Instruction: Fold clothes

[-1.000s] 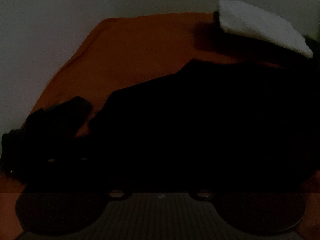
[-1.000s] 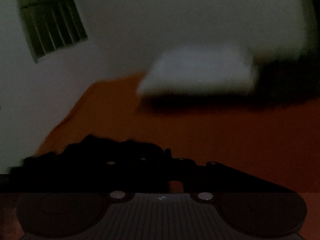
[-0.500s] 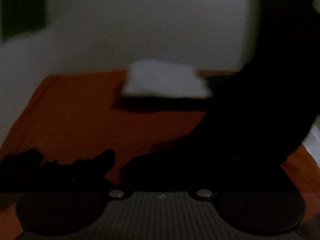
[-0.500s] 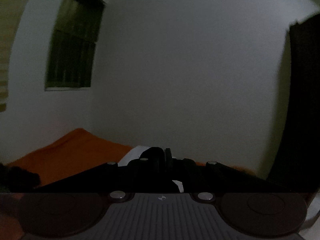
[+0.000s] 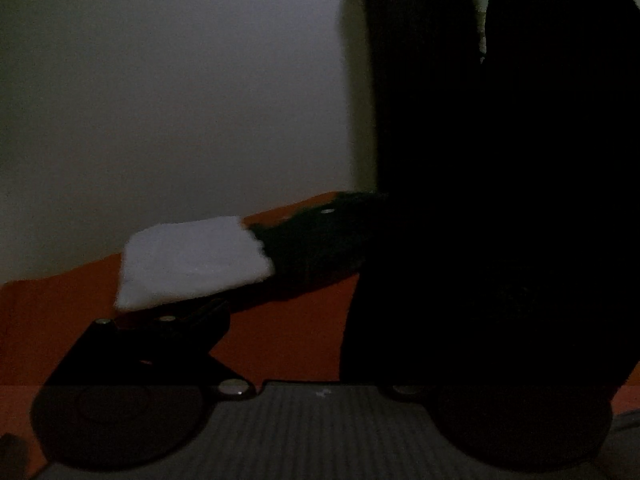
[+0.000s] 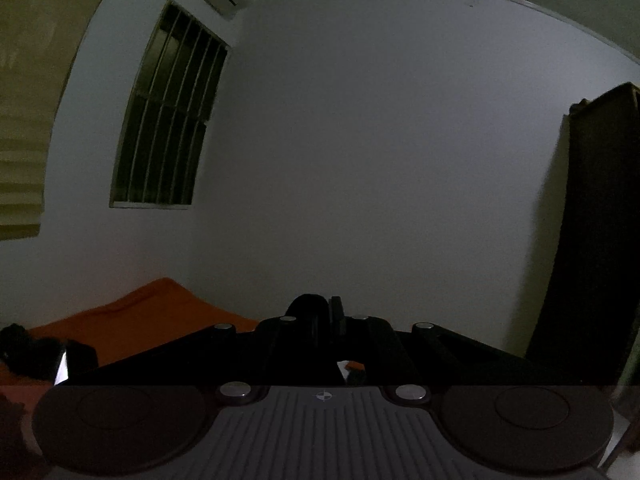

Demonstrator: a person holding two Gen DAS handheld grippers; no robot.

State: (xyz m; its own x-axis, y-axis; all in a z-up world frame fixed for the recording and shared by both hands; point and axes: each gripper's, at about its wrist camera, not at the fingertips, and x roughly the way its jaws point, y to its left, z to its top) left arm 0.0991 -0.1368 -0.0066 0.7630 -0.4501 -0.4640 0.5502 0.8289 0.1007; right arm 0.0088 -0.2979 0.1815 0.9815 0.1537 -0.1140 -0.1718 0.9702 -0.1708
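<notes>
A black garment (image 5: 500, 200) hangs as a tall dark sheet down the right of the left wrist view, above the orange bed sheet (image 5: 280, 340). My left gripper (image 5: 320, 314) looks open. Its left finger (image 5: 168, 336) stands far out from the centre with bare sheet beside it, and the cloth hides its right finger. In the right wrist view my right gripper (image 6: 325, 312) is held high and about level, facing the wall. Its jaws are shut, with a black fold of the garment (image 6: 304, 304) pinched at the tips.
A white pillow (image 5: 192, 260) lies at the head of the bed, with a dark object (image 5: 320, 240) beside it. More black cloth (image 6: 24, 352) sits on the bed (image 6: 160, 312). A barred window (image 6: 168, 120) and a dark wardrobe (image 6: 600, 240) flank the wall.
The garment lay spread on the bed and now hangs lifted at the right. Both grippers rose, and the right view swung from the bed and pillow up to the wall.
</notes>
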